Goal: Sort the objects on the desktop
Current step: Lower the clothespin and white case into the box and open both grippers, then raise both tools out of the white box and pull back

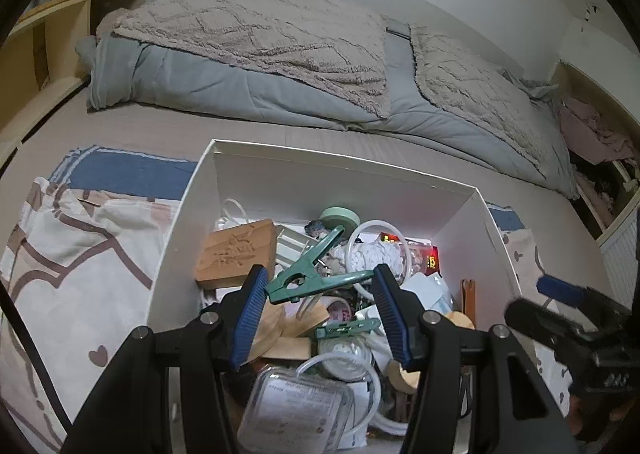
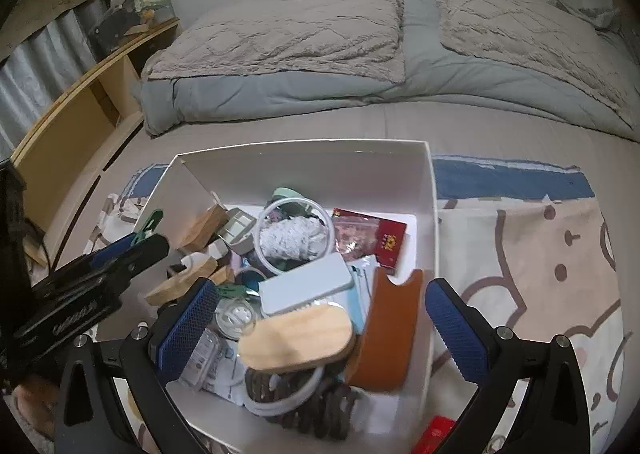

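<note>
A white box (image 1: 182,238) (image 2: 434,230) full of small objects stands on the bed. My left gripper (image 1: 320,286) is open; a large green clothes peg (image 1: 316,272) lies between its fingertips, above the box contents. A wooden block (image 1: 236,252), a small green peg (image 1: 348,328) and a clear plastic case (image 1: 296,410) lie in the box. My right gripper (image 2: 320,300) is open above the box, over a wooden brush (image 2: 296,334), a brown leather sleeve (image 2: 388,330) and a pale blue case (image 2: 306,288). The left gripper shows in the right wrist view (image 2: 132,242), the peg's tip beside it.
A patterned sheet (image 1: 72,254) (image 2: 532,266) lies under the box. A folded grey duvet with fluffy blankets (image 1: 256,50) lies behind. A wooden shelf (image 2: 80,114) runs along the left. A red object (image 2: 436,434) lies near the box's front right corner.
</note>
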{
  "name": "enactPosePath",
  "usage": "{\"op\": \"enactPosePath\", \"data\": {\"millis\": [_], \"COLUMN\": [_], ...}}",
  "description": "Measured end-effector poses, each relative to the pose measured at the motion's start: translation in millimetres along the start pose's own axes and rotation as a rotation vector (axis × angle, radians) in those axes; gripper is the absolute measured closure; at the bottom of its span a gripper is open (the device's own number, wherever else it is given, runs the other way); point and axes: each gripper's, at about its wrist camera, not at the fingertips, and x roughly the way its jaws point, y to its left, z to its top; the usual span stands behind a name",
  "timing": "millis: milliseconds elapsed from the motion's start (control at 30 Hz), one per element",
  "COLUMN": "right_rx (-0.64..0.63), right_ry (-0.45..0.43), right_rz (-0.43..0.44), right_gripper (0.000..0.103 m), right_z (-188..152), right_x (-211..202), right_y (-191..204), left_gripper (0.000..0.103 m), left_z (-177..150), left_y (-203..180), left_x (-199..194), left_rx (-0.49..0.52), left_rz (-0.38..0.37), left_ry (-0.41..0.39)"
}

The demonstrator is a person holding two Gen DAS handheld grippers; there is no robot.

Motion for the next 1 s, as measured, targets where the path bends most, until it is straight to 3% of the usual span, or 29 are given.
{"op": "enactPosePath", "data": {"millis": [400, 467, 500, 1000], "right_rx": [0.014, 0.015, 0.018, 0.023], "right_ry": [0.008, 0.007, 0.007, -0.013], "right_rz": [-0.016, -0.013, -0.013, -0.001], "right_gripper": [0.000, 0.000, 0.000, 0.000], "right_z": [-10.5, -10.9, -11.0, -9.0], "right_x": [-7.1, -7.6, -7.6, -11.7], "right_y": [-21.5, -22.3, -22.7, -13.3], "left_gripper": [0.047, 0.022, 0.021, 0.021], "left_z": [3.8, 1.9, 0.4, -3.2], "left_y": [-5.8, -2.9, -0.8, 3.2], "left_x": [27.5, 32.3, 32.2, 20.5], "left_rx": [0.004, -0.014, -0.027, 0.000], "left_rz": [0.079, 0.081, 0.073, 0.093], "left_ry": [0.017, 0.035, 0.031, 0.024]}}
